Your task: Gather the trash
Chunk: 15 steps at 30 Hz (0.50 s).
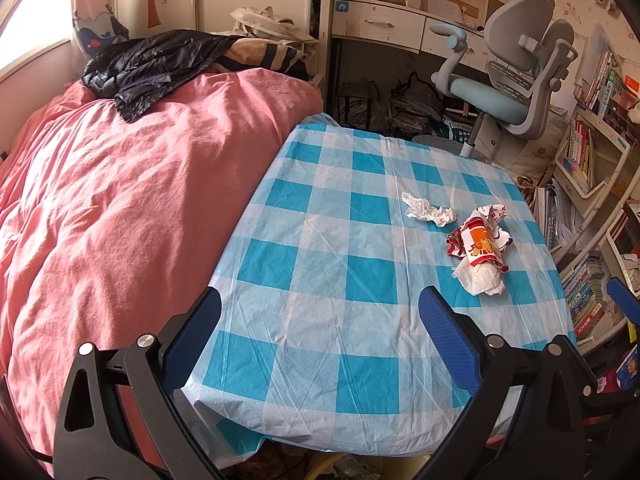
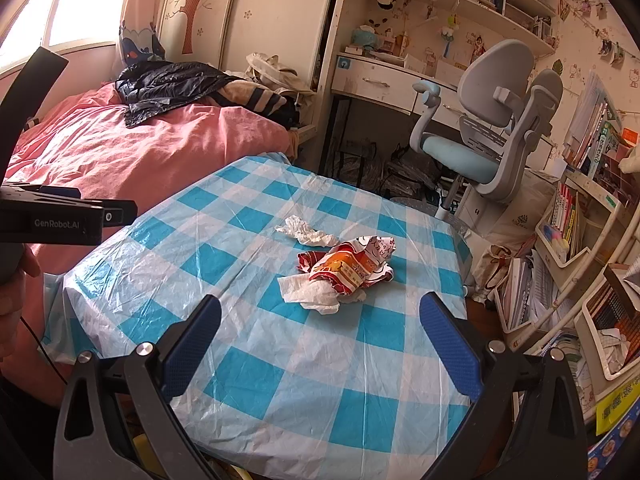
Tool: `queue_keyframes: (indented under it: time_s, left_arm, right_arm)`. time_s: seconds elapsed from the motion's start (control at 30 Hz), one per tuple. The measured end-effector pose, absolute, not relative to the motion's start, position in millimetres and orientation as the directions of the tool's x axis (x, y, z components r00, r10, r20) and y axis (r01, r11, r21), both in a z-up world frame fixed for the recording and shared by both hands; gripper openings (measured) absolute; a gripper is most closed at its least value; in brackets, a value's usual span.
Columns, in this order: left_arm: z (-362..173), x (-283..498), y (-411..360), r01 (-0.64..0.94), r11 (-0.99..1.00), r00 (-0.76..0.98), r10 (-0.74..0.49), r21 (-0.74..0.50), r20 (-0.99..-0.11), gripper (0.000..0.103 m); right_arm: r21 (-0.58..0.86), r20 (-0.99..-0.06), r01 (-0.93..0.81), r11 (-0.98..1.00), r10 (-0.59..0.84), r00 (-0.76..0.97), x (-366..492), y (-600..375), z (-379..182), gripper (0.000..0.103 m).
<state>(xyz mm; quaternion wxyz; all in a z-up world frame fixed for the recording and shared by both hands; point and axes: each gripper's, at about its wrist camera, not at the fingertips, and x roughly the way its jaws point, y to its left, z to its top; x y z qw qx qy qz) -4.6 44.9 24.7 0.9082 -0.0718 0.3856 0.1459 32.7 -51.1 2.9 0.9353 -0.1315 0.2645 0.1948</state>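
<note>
On the blue-and-white checked table [image 1: 320,280] [image 2: 280,380] lie three bits of trash: a crumpled white tissue [image 1: 430,210] [image 2: 306,232], a red and orange snack wrapper [image 1: 480,240] [image 2: 348,266], and a second white tissue [image 1: 480,278] [image 2: 316,294] partly under the wrapper. My left gripper [image 1: 320,320] stands open over the table's near left edge, well short of the trash, with nothing between its fingers. My right gripper [image 2: 320,320] is open too, just in front of the wrapper and tissue, holding nothing. The left gripper's body [image 2: 60,216] shows at the left of the right wrist view.
A bed with a pink cover [image 1: 112,208] [image 2: 140,152] butts against the table's left side, a black jacket [image 1: 156,60] on it. A grey and blue desk chair [image 1: 508,80] [image 2: 488,132] stands behind the table. Shelves of books [image 1: 592,240] [image 2: 568,272] crowd the right.
</note>
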Motion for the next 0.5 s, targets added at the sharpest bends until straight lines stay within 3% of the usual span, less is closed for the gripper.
queue_keyframes:
  time_s: [0.5]
  left_arm:
    - [20, -15, 35, -0.346, 0.936, 0.644, 0.185, -0.067, -0.742, 0.096]
  right_arm:
    - [-0.096, -0.564, -0.413, 0.905, 0.293, 0.772, 41, -73, -7, 0.095]
